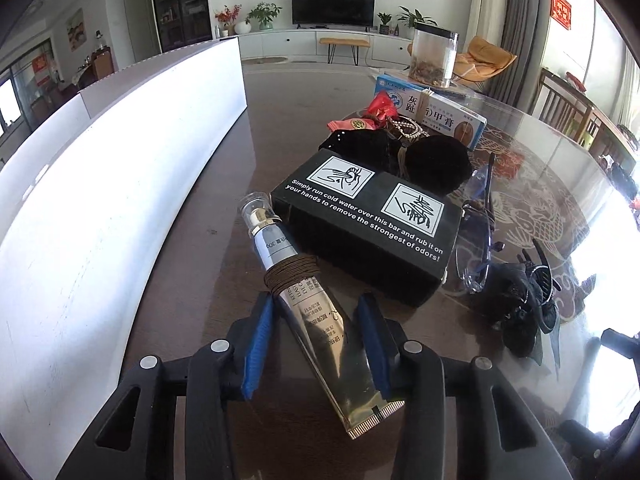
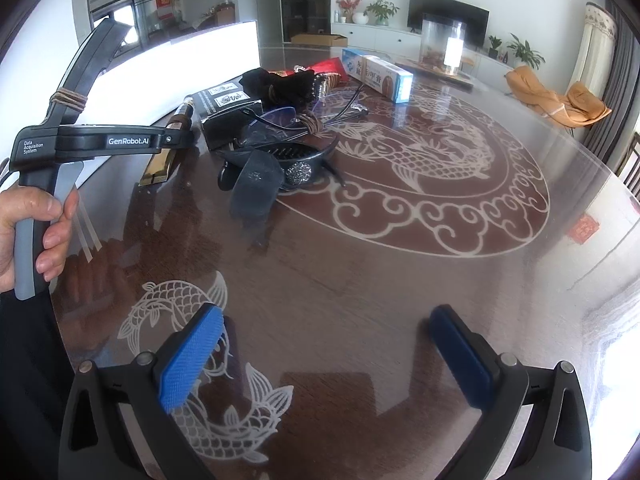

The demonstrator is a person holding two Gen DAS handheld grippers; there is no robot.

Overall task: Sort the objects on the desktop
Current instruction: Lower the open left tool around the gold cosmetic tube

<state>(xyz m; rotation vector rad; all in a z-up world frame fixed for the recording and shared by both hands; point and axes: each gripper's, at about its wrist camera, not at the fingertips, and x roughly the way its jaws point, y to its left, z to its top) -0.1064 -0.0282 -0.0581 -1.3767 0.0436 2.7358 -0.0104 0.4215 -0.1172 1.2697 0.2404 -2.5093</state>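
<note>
A gold tube (image 1: 320,336) with a clear cap and brown cord wound round it lies slanted on the glass table top. My left gripper (image 1: 316,340) is shut on it: the blue pads touch both sides of its lower half. The right wrist view shows the same tube (image 2: 158,166) under the left gripper's (image 2: 178,138) tips, with a person's hand (image 2: 24,232) on the handle. My right gripper (image 2: 326,356) is open and low over the table, with nothing between its pads. A black box (image 1: 360,232) with white print lies just beyond the tube.
A white box wall (image 1: 120,160) runs along the left. Past the black box lie a black pouch (image 1: 436,164), a red packet (image 1: 380,106), a blue-white medicine box (image 1: 440,114) and a clear jar (image 1: 434,56). Glasses (image 1: 478,248) and a black hair clip (image 1: 524,304) lie right.
</note>
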